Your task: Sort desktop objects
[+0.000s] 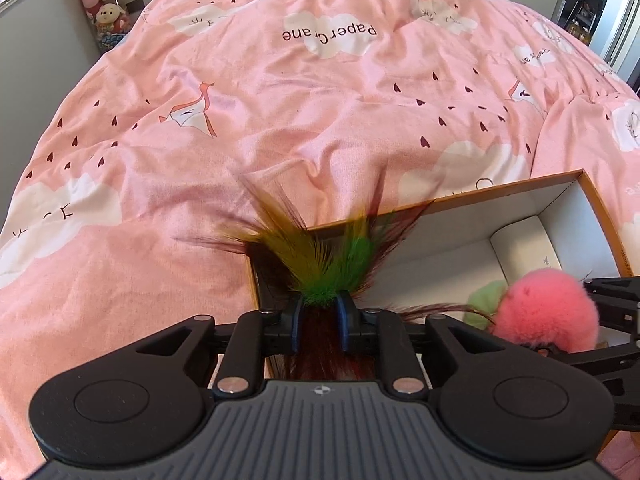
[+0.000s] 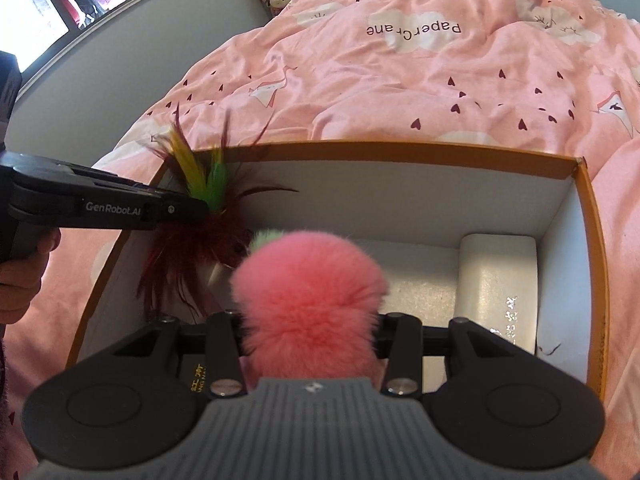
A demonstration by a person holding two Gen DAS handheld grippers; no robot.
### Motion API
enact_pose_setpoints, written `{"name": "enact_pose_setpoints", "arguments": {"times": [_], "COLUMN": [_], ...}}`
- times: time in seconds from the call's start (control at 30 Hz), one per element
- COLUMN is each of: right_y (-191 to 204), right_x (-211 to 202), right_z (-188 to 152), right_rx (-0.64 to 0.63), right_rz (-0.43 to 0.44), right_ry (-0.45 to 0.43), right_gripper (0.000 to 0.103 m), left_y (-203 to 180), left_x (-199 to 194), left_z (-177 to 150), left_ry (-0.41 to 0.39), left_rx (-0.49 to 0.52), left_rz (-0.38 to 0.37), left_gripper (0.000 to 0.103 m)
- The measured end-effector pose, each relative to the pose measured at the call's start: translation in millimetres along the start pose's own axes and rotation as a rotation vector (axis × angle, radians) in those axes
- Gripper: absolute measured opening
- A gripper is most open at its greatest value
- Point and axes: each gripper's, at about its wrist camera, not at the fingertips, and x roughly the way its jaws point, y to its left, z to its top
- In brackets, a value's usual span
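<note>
My left gripper (image 1: 320,308) is shut on a feather shuttlecock (image 1: 324,264) with green, yellow and dark red feathers, held over the left edge of an open cardboard box (image 1: 520,188). In the right wrist view the left gripper (image 2: 200,204) holds the feathers (image 2: 200,216) above the box's left wall (image 2: 120,248). My right gripper (image 2: 310,332) is shut on a pink fluffy pom-pom (image 2: 308,288) with a pale green tuft, held over the box interior. The pom-pom also shows in the left wrist view (image 1: 548,308).
The box (image 2: 400,152) has an orange rim and white inside, and rests on a pink patterned duvet (image 1: 280,100). A white foam block (image 2: 496,280) lies inside on the right. Plush toys (image 1: 104,4) stand by the far wall.
</note>
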Motion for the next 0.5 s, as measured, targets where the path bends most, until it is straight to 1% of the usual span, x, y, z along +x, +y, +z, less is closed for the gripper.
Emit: {"name": "enact_pose_setpoints", "arguments": {"times": [0.13,0.17,0.2,0.3,0.4,0.5], "right_y": [6,7,9,12,16,23], "right_x": [9,12,16,25,32,39], "right_z": [3,4,4,5,8,13], "right_rx": [-0.036,-0.048,-0.060,-0.083,-0.067,-0.052], "right_rz": [-0.002,-0.011,-0.021,-0.033,0.010,0.038], "right_ry": [0.050,0.068,0.090,0.138,0.161,0.175], "right_gripper": [0.045,0.045,0.045,0.045,0.046,0.046], "left_y": [4,4,5,10,16,23], "left_x": [-15,-21,-27,-44,-58,-66], "left_z": [-4,-6,-7,-14,-23,-33], "left_ry": [-0.041,-0.058,-0.073,-0.110,-0.131,-0.128], "left_rx": [-0.020,-0.024,-0.029,-0.047,-0.086,-0.125], "left_rz": [-0.036,-0.043,-0.044,-0.026,-0.022,-0.024], "left_gripper": [0.021,0.023,0.026,0.027,0.029,0.030]}}
